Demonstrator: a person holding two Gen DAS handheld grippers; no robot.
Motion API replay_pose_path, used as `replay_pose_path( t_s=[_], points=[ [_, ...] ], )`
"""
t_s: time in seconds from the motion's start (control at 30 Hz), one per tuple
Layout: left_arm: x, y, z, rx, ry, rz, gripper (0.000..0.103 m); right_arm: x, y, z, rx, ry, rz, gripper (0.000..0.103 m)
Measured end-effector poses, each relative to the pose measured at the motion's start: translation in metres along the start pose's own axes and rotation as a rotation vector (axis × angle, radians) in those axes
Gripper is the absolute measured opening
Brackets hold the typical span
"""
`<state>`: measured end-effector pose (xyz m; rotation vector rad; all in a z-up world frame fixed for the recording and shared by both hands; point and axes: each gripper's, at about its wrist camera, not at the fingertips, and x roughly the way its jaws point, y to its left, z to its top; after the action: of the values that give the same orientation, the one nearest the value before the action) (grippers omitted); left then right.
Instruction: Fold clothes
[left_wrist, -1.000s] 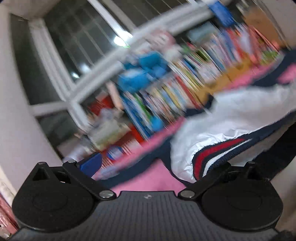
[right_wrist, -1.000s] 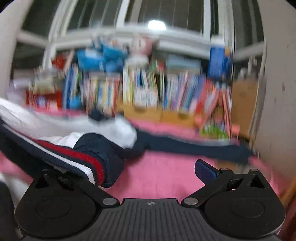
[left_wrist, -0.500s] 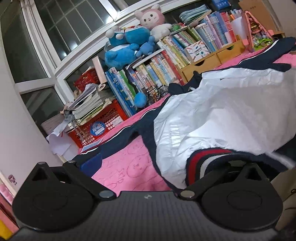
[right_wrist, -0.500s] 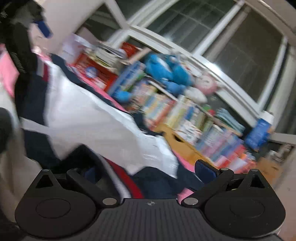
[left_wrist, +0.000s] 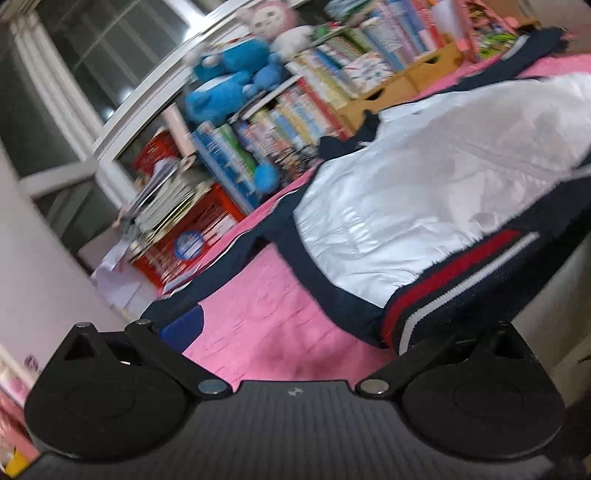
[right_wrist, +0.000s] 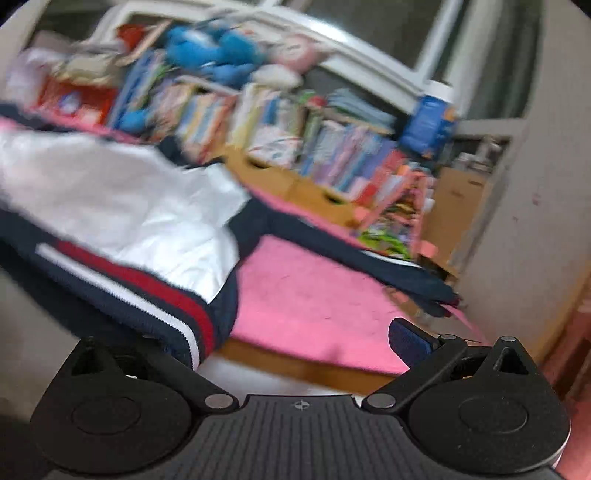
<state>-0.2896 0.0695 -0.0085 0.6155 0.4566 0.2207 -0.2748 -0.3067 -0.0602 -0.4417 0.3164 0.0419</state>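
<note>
Landmark: pink quilted cover (left_wrist: 258, 317) on the surface; all places below are given relative to it.
Backdrop: row of upright colourful books (right_wrist: 280, 136) along the far edge of the cover, with blue plush toys (left_wrist: 229, 77) on top, dark window panes behind.
Garment: white shiny jacket with navy trim and a red-and-white striped knit hem (left_wrist: 406, 206), spread across the cover, collar toward the books; hem corners lifted off the near edge.
Sleeves: one navy sleeve (left_wrist: 221, 266) lies flat on the cover toward its left; the other (right_wrist: 351, 247) runs toward its right end.
Left claw (left_wrist: 291, 328): fingers wide apart; the striped hem corner covers the right finger, so I cannot tell if anything is pinched.
Right claw (right_wrist: 295, 339): same picture mirrored; fingers wide, hem draped over the left finger, grip cannot be judged.
Handling (judgement): light, limp, slippery shell; slides and billows. Ribbed hem band is thicker, grippier.
Hold point (judgement): take the striped hem corners, not the slick white panel.
</note>
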Motion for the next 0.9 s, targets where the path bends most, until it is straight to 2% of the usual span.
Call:
replay_pose_path(
  t_s=[0.13,0.2,0.3,0.37,0.47,0.53,0.6,0.7,0.83,0.9],
  points=[
    [-0.026,0.039,0.014,-0.060,-0.073,0.089,0.103,-0.010,0.012,0.010,0.016,-0.051,0.084,0.103],
    [-0.039,0.057,0.021,-0.088,-0.112,0.127,0.103,-0.023,0.015,0.018,0.018,-0.110,0.075,0.103],
    [-0.033,0.054,0.014,-0.091,-0.082,0.081,0.103,-0.040,0.014,0.026,0.013,-0.192,0.032,0.103],
    [-0.017,0.041,0.001,-0.072,-0.003,0.021,0.103,-0.032,0.010,0.021,0.021,-0.122,0.085,0.103],
    [0.012,0.011,-0.025,-0.016,0.138,-0.059,0.103,-0.009,0.008,0.003,0.057,0.069,0.217,0.103],
    [0.021,-0.005,-0.037,0.014,0.177,-0.070,0.103,-0.002,0.013,-0.006,0.048,0.140,0.266,0.103],
    [0.025,-0.013,-0.041,0.038,0.175,-0.067,0.103,0.000,0.019,-0.013,0.038,0.175,0.304,0.103],
    [0.026,-0.013,-0.040,0.038,0.162,-0.078,0.103,0.006,0.030,-0.016,0.009,0.183,0.302,0.103],
    [0.008,0.002,-0.037,0.026,0.116,-0.160,0.103,0.013,0.034,-0.009,-0.105,0.153,0.288,0.103],
    [0.000,0.015,-0.037,0.003,0.085,-0.217,0.103,0.011,0.028,-0.004,-0.153,0.128,0.318,0.103]
  ],
)
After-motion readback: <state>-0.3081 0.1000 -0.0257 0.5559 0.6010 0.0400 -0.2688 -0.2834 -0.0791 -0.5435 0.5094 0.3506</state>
